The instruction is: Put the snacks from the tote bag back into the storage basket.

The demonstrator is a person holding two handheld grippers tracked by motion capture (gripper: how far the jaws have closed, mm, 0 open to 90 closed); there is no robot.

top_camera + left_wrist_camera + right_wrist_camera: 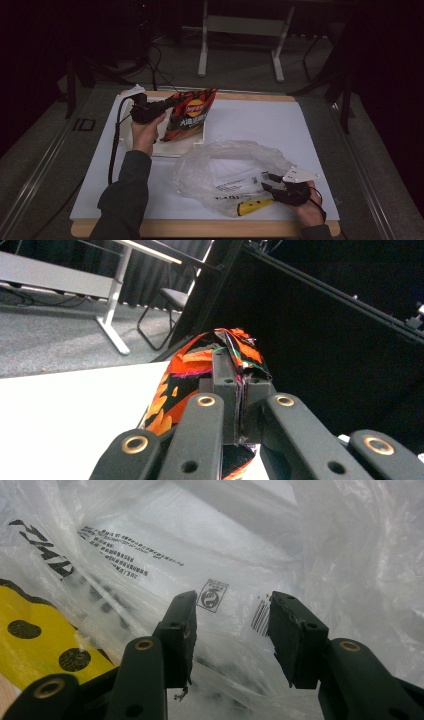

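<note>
Two grippers worked: left gripper (169, 104) was clamped on chip bag (191, 114), held upright beyond the plastic bag (227, 172); right gripper (268, 182), jaws apart w/ nothing pinched, sat at plastic bag's near-right edge.

Crisp bag (191, 113) orange-red, black; plastic bag (227, 170) clear, black print
</note>
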